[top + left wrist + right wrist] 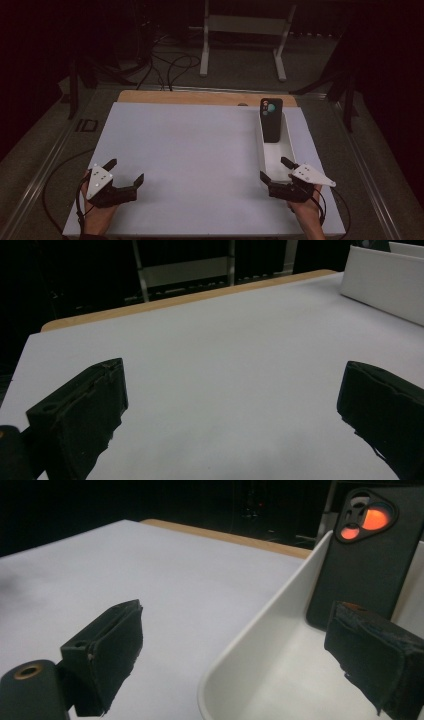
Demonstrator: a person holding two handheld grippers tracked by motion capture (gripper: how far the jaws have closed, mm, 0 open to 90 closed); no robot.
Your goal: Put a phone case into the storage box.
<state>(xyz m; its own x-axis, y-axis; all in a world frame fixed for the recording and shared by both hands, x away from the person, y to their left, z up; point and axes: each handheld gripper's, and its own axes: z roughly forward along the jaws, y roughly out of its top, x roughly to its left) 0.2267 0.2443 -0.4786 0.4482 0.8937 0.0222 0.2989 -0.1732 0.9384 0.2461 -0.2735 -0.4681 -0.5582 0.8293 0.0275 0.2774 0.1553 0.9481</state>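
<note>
Nearby, right gripper (275, 168) (fingers apart) faces phone case (272, 120).

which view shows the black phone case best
The right gripper view: the phone case stands close and large, leaning in the white tray, its camera cutout plain. The high view shows the case small, at the tray's far end. The left gripper view catches just the tray's outer wall.
</note>
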